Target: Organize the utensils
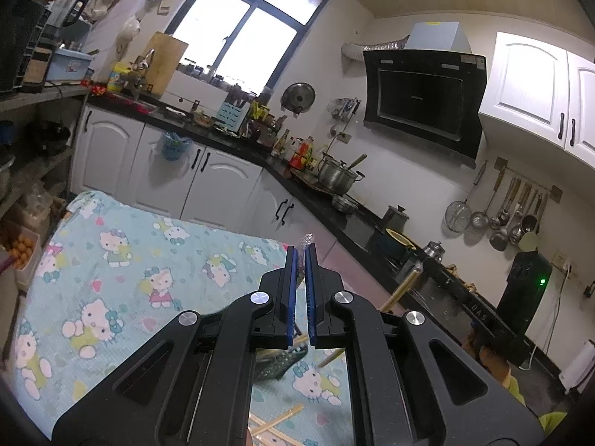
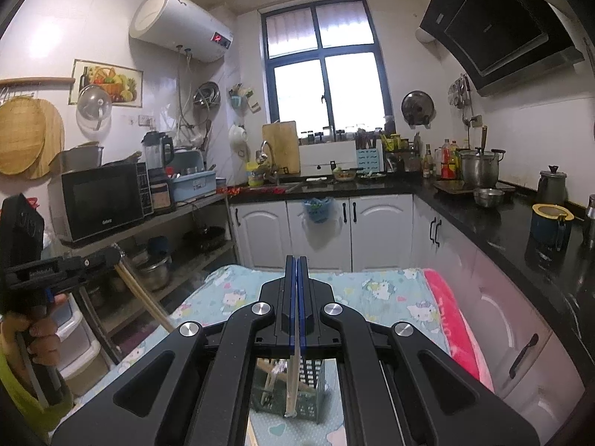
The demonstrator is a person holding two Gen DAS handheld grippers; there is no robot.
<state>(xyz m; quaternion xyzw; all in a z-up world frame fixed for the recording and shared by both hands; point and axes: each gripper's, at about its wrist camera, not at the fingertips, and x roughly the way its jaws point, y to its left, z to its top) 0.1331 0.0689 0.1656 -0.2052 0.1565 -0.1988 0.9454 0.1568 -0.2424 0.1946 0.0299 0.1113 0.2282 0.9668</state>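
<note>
Between the right gripper (image 2: 296,271) fingers a wrapped chopstick (image 2: 293,383) sits pinched, hanging over the green slotted holder (image 2: 297,401) on the cartoon-cat cloth (image 2: 372,286), probably lined up for dropping in. Left gripper (image 1: 300,260) is clamped on crinkly plastic wrap (image 1: 307,238); loose chopsticks (image 1: 275,420) lie below.

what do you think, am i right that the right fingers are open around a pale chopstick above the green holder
No: the fingers of the right gripper are shut on the pale chopstick, not open around it, as the right wrist view shows. It does hang above the green holder.
</note>
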